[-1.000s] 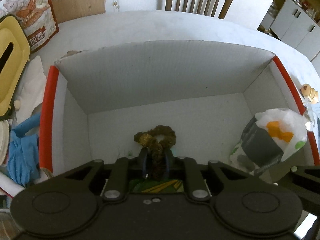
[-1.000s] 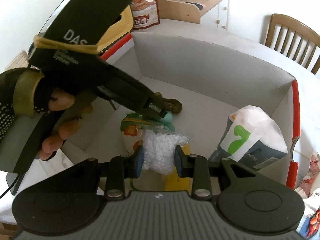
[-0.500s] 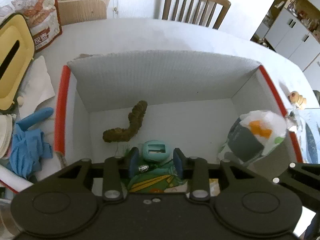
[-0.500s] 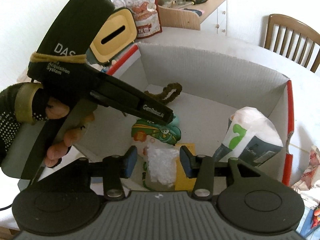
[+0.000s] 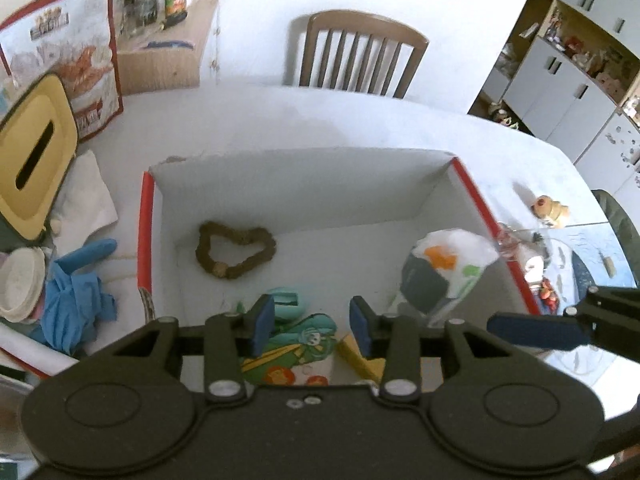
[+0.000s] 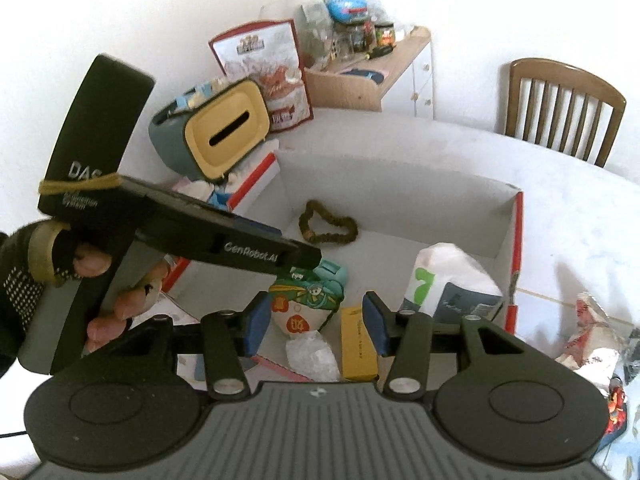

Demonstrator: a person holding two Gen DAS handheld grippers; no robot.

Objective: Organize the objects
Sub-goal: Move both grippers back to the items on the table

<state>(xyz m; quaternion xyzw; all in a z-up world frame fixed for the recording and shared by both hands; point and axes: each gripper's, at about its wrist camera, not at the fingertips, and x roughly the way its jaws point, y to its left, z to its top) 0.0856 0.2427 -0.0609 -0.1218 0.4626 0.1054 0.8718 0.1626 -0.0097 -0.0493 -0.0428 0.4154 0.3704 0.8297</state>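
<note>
Inside the white cardboard box (image 5: pixel 304 192), toward its far left corner: a brown scrunchie (image 5: pixel 234 250), flat on the floor in a loose loop, touching nothing. Nearer the front wall, a green printed pouch (image 5: pixel 294 354) over a teal clip (image 5: pixel 286 300), a crumpled clear wrapper (image 6: pixel 312 356) and a yellow carton (image 6: pixel 357 346) just beside it. Against the right wall, a white bag with orange and green marks (image 5: pixel 444 268), leaning, probably propped there to stay upright. Left gripper (image 5: pixel 310 324) above the front edge, jaws spread wide, nothing between the pads. Right gripper (image 6: pixel 316 326) likewise wide apart and empty, over the pouch and wrapper. Both clear of the contents, likely free for a further pick. Outside, on the table (image 5: pixel 360 120): blue glove (image 5: pixel 74 300) and yellow-lidded tissue holder (image 5: pixel 34 152) by the left wall, small figurine (image 5: pixel 550 210) off the right.
</note>
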